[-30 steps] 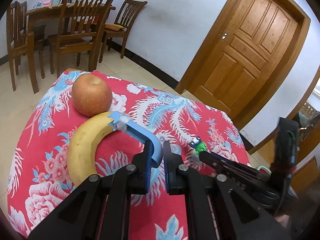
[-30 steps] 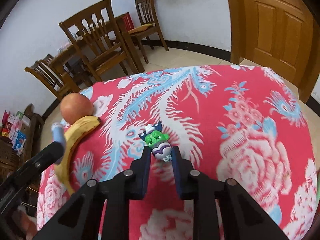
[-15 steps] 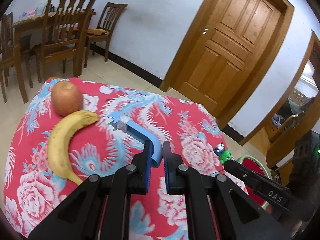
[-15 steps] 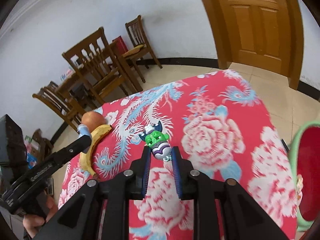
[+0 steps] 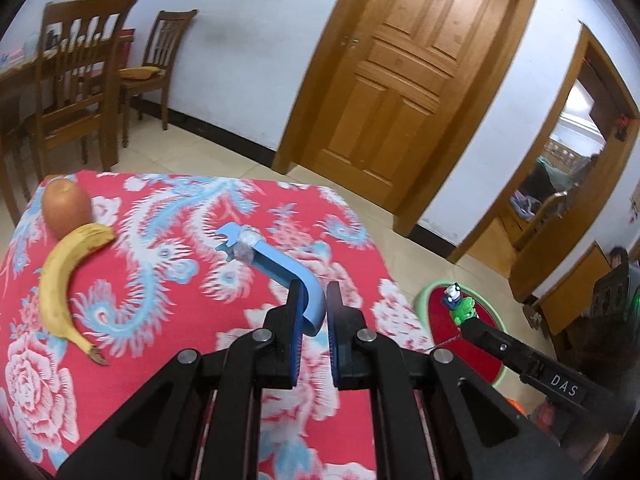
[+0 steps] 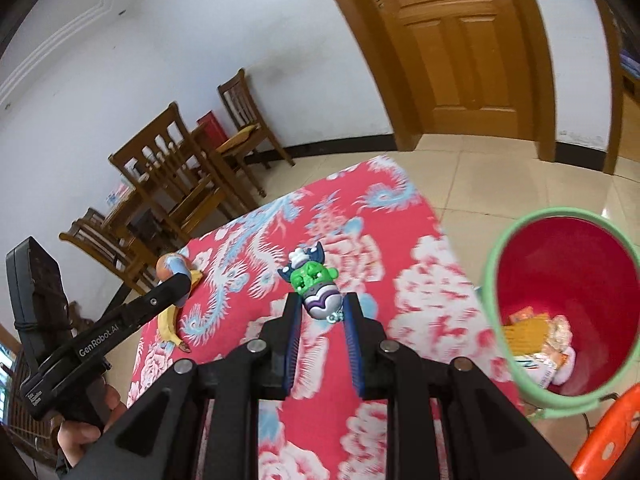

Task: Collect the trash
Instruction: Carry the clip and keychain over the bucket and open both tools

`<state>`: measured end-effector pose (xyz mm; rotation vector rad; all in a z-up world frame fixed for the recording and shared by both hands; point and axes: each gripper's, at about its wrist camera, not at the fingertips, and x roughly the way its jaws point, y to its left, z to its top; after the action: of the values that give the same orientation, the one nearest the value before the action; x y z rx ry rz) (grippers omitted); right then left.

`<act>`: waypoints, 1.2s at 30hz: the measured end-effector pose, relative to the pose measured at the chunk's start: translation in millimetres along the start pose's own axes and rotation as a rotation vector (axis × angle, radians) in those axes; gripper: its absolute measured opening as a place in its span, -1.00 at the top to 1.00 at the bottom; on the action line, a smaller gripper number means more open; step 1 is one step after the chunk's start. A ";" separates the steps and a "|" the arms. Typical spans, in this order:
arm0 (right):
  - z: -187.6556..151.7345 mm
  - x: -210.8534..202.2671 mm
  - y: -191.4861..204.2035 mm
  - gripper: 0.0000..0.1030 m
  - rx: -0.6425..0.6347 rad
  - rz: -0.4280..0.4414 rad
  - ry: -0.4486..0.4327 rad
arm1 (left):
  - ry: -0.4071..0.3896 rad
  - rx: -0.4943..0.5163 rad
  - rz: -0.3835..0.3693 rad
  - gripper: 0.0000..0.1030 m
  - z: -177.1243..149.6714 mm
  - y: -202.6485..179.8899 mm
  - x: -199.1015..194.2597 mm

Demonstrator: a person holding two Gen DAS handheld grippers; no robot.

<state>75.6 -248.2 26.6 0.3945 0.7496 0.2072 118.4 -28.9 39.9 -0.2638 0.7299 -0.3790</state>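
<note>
Swinging away from the red floral tablecloth (image 5: 168, 264), both grippers had carried their loads toward the green-rimmed red plastic bin (image 6: 560, 300) on the floor. The left gripper (image 5: 312, 312) pinched a curved blue plastic strip (image 5: 280, 266); the right gripper (image 6: 320, 312) clamped a small green-and-purple toy figure (image 6: 316, 284). Drop-off looked close, though neither piece hung over the bin's mouth yet. The yellow banana (image 5: 60, 280) and apple (image 5: 66, 208) lay on the cloth.

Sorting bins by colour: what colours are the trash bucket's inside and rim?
The bucket is red inside with a light green rim, clearest in the right wrist view.
</note>
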 end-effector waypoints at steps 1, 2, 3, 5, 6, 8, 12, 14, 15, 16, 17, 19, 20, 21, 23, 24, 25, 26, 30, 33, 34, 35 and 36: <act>0.1 -5.8 -4.9 0.55 0.007 -0.006 -0.009 | 0.002 0.010 -0.007 0.81 -0.3 -6.3 0.3; -0.2 -10.5 -9.6 0.55 0.012 -0.010 -0.015 | 0.005 0.021 -0.014 0.81 -0.7 -12.8 1.0; 0.0 -16.5 -15.0 0.55 0.019 -0.018 -0.023 | 0.009 0.029 -0.019 0.81 -1.4 -18.2 1.8; -0.6 -25.2 -24.4 0.55 0.031 -0.031 -0.032 | 0.020 0.046 -0.036 0.81 -3.8 -29.6 5.0; -0.6 -28.4 -29.2 0.55 0.039 -0.034 -0.035 | 0.028 0.054 -0.043 0.81 -5.1 -34.9 7.3; -1.7 -33.5 -37.3 0.55 0.049 -0.045 -0.040 | 0.043 0.071 -0.054 0.81 -8.0 -45.0 12.3; -4.0 -45.3 -59.1 0.55 0.082 -0.078 -0.058 | 0.072 0.094 -0.081 0.81 -12.8 -65.8 21.7; -4.8 -48.4 -68.5 0.55 0.098 -0.088 -0.065 | 0.083 0.113 -0.093 0.81 -15.0 -77.0 26.6; -5.0 -50.8 -75.6 0.55 0.109 -0.096 -0.070 | 0.091 0.126 -0.099 0.81 -16.2 -84.3 30.1; -5.4 -52.6 -80.7 0.55 0.117 -0.103 -0.071 | 0.096 0.133 -0.105 0.81 -17.0 -88.7 32.1; -5.8 -54.3 -86.9 0.55 0.127 -0.111 -0.072 | 0.101 0.142 -0.112 0.81 -18.3 -94.1 34.6; -6.0 -56.8 -99.5 0.55 0.145 -0.127 -0.074 | 0.114 0.158 -0.126 0.81 -21.1 -105.8 40.3; -6.8 -58.0 -105.4 0.55 0.154 -0.136 -0.073 | 0.121 0.167 -0.133 0.81 -22.8 -111.2 43.3; -7.7 -59.0 -111.5 0.55 0.163 -0.143 -0.072 | 0.130 0.173 -0.140 0.81 -24.4 -116.5 46.4; -9.9 -60.6 -123.8 0.55 0.181 -0.157 -0.069 | 0.152 0.190 -0.158 0.81 -28.6 -128.8 54.2; -10.7 -61.3 -128.0 0.55 0.187 -0.164 -0.067 | 0.162 0.197 -0.166 0.81 -30.4 -134.0 58.1; -12.0 -61.5 -134.6 0.55 0.197 -0.172 -0.063 | 0.171 0.203 -0.172 0.81 -32.7 -138.5 61.1; -12.8 -62.0 -138.8 0.55 0.206 -0.177 -0.060 | 0.181 0.211 -0.178 0.81 -35.4 -143.8 64.9; -18.6 -63.0 -161.4 0.55 0.245 -0.203 -0.047 | 0.223 0.244 -0.204 0.81 -45.3 -163.4 81.1; -22.3 -63.2 -175.2 0.55 0.270 -0.222 -0.035 | 0.252 0.265 -0.217 0.81 -52.5 -175.8 93.4; -23.5 -63.2 -180.6 0.55 0.278 -0.229 -0.032 | 0.265 0.270 -0.222 0.81 -55.0 -180.1 98.5; -24.2 -63.5 -183.2 0.55 0.283 -0.231 -0.030 | 0.275 0.274 -0.226 0.81 -57.1 -183.3 102.1; -25.2 -63.3 -187.8 0.54 0.292 -0.235 -0.026 | 0.286 0.278 -0.229 0.81 -59.5 -186.8 106.2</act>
<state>20.9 -431.9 -29.6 0.5795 0.7957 -0.1297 104.4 -248.2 1.6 -0.0286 0.9191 -0.7401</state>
